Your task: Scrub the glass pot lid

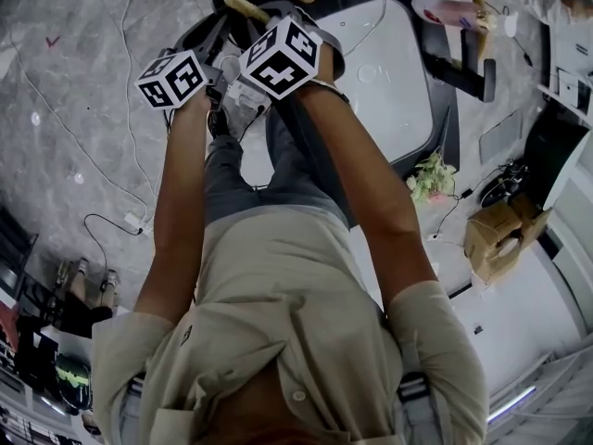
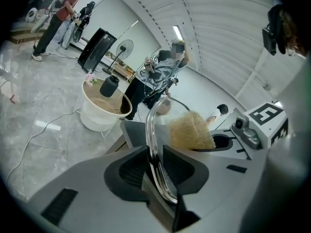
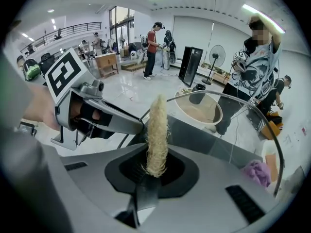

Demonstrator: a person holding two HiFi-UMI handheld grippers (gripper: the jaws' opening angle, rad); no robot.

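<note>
Left hand-held gripper (image 2: 154, 161) is pinching the glass pot lid (image 2: 150, 127) by its rim, mid-air; right hand-held gripper (image 3: 156, 171) is clamping a loofah pad (image 3: 158, 127) just beside it. Probably needing firm rim grip, light strokes.

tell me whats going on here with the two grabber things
A person holds a gripper in each hand. The left claw is clamped on the rim of a clear round glass pot lid, holding it on edge. The right claw grips a pale yellow fibrous loofah scrubber, held up at the lid's glass face.
</note>
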